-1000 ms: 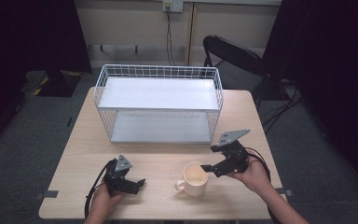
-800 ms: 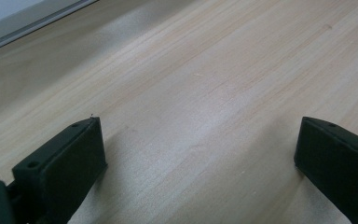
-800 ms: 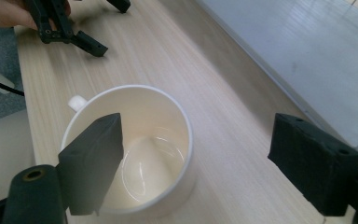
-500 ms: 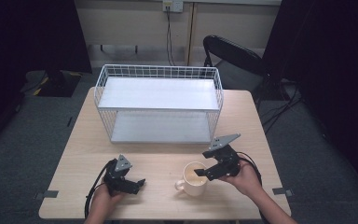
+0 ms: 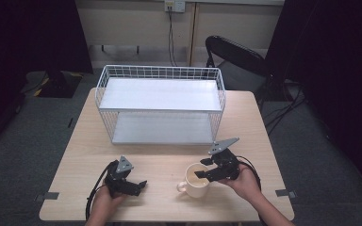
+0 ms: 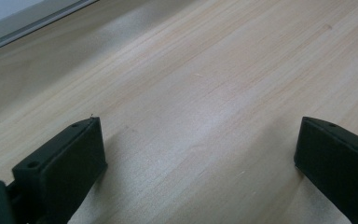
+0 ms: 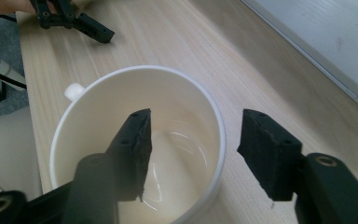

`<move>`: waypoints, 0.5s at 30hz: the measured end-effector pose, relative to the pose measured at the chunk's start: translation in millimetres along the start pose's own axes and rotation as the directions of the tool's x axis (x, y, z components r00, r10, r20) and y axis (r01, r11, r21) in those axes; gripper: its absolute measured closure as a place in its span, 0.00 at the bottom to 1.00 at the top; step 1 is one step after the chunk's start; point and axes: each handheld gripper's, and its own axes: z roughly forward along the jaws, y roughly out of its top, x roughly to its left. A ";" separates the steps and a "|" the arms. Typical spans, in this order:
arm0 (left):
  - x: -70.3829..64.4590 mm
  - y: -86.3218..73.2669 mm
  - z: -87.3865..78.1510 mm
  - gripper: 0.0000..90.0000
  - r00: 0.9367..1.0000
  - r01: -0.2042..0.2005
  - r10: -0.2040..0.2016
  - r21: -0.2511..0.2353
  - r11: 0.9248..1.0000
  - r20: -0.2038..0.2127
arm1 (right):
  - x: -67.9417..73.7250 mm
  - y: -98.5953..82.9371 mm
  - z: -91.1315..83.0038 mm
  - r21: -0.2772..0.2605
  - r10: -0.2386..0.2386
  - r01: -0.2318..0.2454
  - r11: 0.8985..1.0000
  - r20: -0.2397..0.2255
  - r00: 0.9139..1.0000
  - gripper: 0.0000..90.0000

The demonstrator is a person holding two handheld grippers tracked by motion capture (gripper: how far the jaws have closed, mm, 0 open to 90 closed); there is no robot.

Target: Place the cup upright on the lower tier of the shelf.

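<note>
The left gripper (image 5: 133,185) sits low on the near left part of the wooden table (image 5: 169,162). A hand (image 5: 104,201) holds it from behind. In the left gripper view its two black jaws are wide apart, with just bare wood between them. A black cable (image 5: 94,197) loops off it toward the near edge of the table.

In the middle, farther back, stands a white wire basket shelf (image 5: 162,108). It has a top board and a bottom board, and both are white and bare.

To the right of the left gripper, on the near side, stands a cream mug (image 5: 196,182). It is upright, and its handle (image 5: 182,188) sticks out to the left. The inside looks shiny and has nothing in it. I can see no words or pictures on the mug.

The right gripper (image 5: 203,173) is at the mug, held by the right hand (image 5: 245,181). In the right gripper view its jaws are apart and sit over the rim (image 7: 219,122). One jaw is down inside the mug and the other is outside the wall. They are not pressing on it.

A dark chair (image 5: 238,59) stands on the floor past the far right of the table. No writing can be read on anything here.
</note>
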 end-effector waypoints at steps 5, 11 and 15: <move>0.0 0.0 0.0 0.01 1.000 0.000 0.000 0.000 1.000 0.000 | -1.8 -1.7 1.6 0.011 0.014 -0.014 1.000 0.006 1.000 0.60; 0.0 0.0 0.0 0.01 1.000 0.000 0.000 0.000 1.000 0.000 | -1.9 -3.7 5.6 0.043 0.013 -0.014 0.999 0.011 1.000 0.71; 0.0 0.0 0.0 0.01 1.000 0.000 0.000 0.000 1.000 0.000 | -2.0 -4.8 7.7 0.056 0.005 -0.007 0.998 0.024 1.000 0.75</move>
